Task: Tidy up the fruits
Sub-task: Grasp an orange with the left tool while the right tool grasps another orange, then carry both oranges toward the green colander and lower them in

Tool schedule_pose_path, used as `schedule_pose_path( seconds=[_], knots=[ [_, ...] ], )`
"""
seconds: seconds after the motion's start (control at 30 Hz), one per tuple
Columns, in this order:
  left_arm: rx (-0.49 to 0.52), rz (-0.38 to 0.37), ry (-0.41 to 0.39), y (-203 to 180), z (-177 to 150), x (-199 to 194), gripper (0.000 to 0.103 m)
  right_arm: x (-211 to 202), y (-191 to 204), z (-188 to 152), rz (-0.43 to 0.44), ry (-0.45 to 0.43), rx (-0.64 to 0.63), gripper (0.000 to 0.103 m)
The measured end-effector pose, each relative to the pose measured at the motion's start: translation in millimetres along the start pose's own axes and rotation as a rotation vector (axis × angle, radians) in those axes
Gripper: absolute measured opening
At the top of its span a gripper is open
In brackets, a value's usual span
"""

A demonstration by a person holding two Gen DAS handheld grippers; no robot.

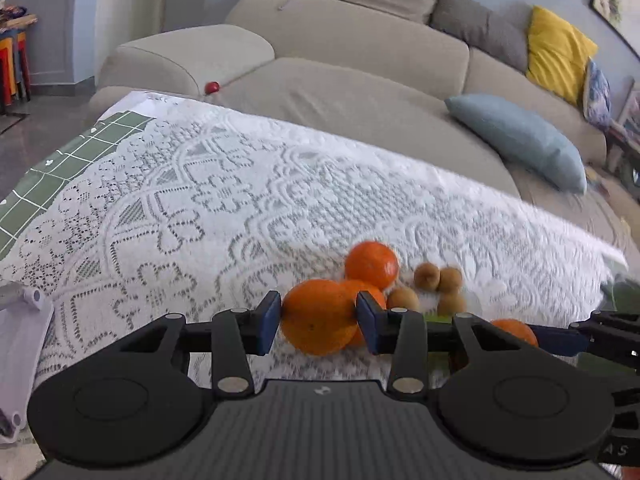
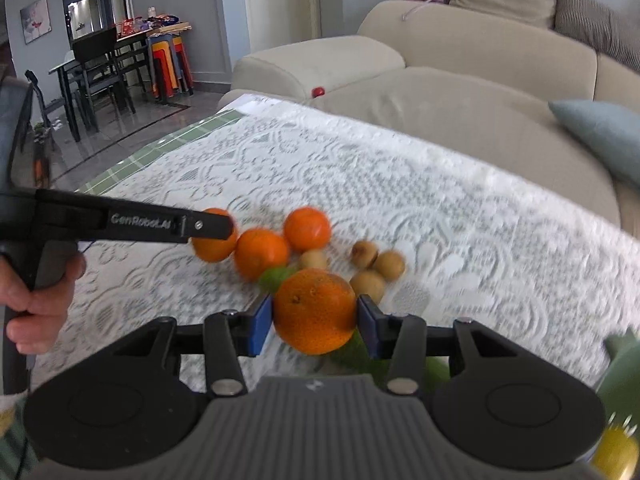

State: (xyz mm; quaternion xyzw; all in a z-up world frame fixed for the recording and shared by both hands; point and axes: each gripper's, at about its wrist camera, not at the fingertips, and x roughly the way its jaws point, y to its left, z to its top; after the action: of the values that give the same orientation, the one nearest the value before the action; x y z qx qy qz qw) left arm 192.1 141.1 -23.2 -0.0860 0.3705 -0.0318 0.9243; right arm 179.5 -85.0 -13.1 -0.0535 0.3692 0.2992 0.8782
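Both tongs had an orange each. The left tongs (image 1: 318,322) were partly closed with their blue pads pressed on either side of a round orange mandarin (image 1: 320,316), and the right tongs (image 2: 314,318) were clamped the same way on a bigger dimpled orange (image 2: 314,308). The table (image 1: 200,200) had a white lace cloth over a green grid one. Two more oranges (image 2: 307,229) sat loose on the cloth just beyond the held ones, touching each other, with four small tan round fruits (image 2: 364,254) clustered right of them. A green leaf (image 2: 276,276) poked out beside the right tongs' orange. In the right wrist view a hand (image 2: 38,300) gripped the left tool's handle. Beige sofa (image 1: 340,40) behind the far edge, with a little red ball (image 1: 212,87) on it.
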Motion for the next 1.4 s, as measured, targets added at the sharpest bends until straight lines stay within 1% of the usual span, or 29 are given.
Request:
schedule_pose_path(
  seconds=[0.07,0.13,0.2,0.3,0.43,0.57,0.67,0.7,0.8,0.9,1.07,1.2,1.4],
  knots=[
    [0.010,0.002,0.017,-0.1,-5.5,-1.4,0.046,-2.9,3.0,-9.0,0.027,0.014,0.010,0.043],
    [0.000,0.001,0.051,1.5,-11.8,0.5,0.046,-1.8,5.5,-18.0,0.055,0.035,0.022,0.044],
    [0.013,0.004,0.045,-0.4,-16.6,0.7,0.046,2.1,8.1,-24.6,0.064,0.050,0.022,0.044],
    [0.071,0.020,0.027,-7.2,-20.4,0.9,0.046,9.8,10.5,-31.0,0.056,0.068,0.016,0.044],
    [0.135,0.044,0.005,-15.6,-24.5,1.9,0.049,9.5,12.1,-34.3,0.053,0.057,-0.001,0.045],
    [0.185,0.097,0.026,-22.4,-27.7,10.7,0.055,9.6,12.6,-36.0,0.051,0.049,-0.012,0.045],
    [0.200,0.120,0.033,-23.8,-30.4,16.4,0.055,11.4,12.4,-36.1,0.043,0.058,-0.022,0.048],
    [0.200,0.120,0.030,-23.7,-30.6,16.9,0.055,12.1,12.9,-36.1,0.040,0.059,-0.025,0.049],
    [0.182,0.123,0.024,-20.2,-30.5,16.4,0.049,12.5,14.1,-36.8,0.031,0.063,-0.035,0.049],
    [0.158,0.107,0.022,-16.4,-29.4,16.1,0.048,13.0,15.7,-36.8,0.014,0.069,-0.048,0.045],
    [0.152,0.104,0.017,-17.7,-30.0,15.4,0.048,12.2,17.3,-36.8,0.006,0.070,-0.065,0.045],
    [0.106,0.086,0.013,-16.7,-31.6,9.9,0.047,8.9,20.0,-36.1,-0.003,0.074,-0.091,0.044],
    [0.034,0.090,-0.048,-27.6,-42.0,-19.4,0.047,-2.8,22.7,-31.2,-0.014,0.061,-0.117,0.044]
  ],
)
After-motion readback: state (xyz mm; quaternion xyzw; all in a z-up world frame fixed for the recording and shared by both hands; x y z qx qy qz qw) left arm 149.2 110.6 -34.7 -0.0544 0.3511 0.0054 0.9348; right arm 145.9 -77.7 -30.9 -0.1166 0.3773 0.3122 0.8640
